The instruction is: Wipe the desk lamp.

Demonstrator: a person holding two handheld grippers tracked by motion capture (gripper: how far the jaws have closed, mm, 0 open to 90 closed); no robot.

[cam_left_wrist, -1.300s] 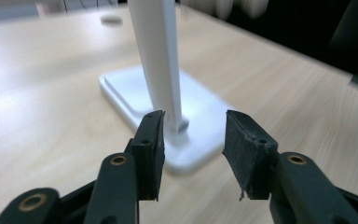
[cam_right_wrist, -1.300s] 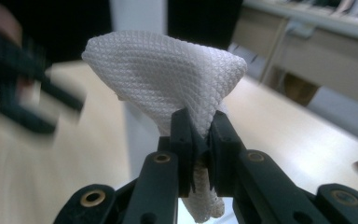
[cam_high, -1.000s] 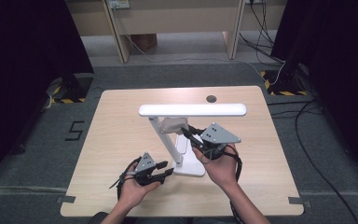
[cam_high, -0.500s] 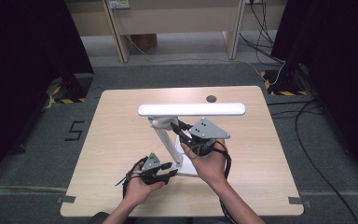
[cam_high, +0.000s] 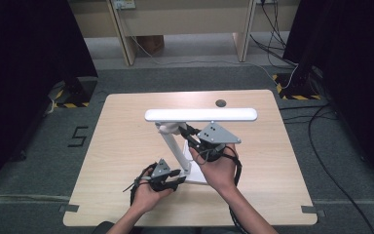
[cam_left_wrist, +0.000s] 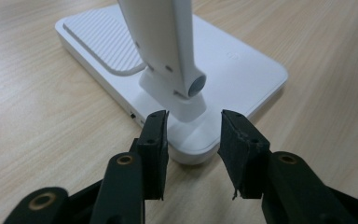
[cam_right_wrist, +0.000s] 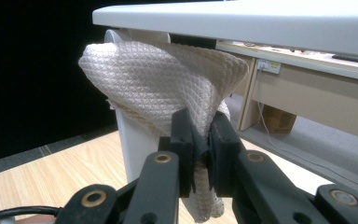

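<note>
- A light wooden table (cam_high: 126, 131) stands on grey carpet, its bare top carrying a small dark round spot (cam_high: 220, 103) near the far edge.
- A white desk lamp (cam_high: 175, 146) stands near the middle of the table; its long flat head bar (cam_high: 200, 115) lies level, running left to right above the tabletop.
- The lamp's flat rectangular base (cam_left_wrist: 242, 60) rests on the wood close to the person's side, with a ribbed panel (cam_left_wrist: 105, 39) on its top, seen in the left gripper view.
- The slanted lamp arm (cam_high: 173, 148) rises from a hinge block at the near edge of the base up to the joint under the head bar's left part.
- The right gripper (cam_high: 191, 136), held in the person's right hand (cam_high: 219, 168), reaches up to that upper joint, just below the head bar.
- Its jaws are clenched on a white, diamond-textured cloth (cam_right_wrist: 168, 84), which is pressed against the top of the lamp arm directly under the head bar; whether the cloth wraps fully round the joint is hard to tell from this angle.
- The left gripper (cam_left_wrist: 193, 135), held in the left hand (cam_high: 148, 192), sits low near the table at the near-left corner of the base.
- Its jaws are released and parted, gripping nothing, with the hinge block (cam_left_wrist: 179, 100) at the foot of the arm just ahead of the gap between the pads.
- A black cable (cam_high: 136, 185) loops round the left hand on the tabletop.
</note>
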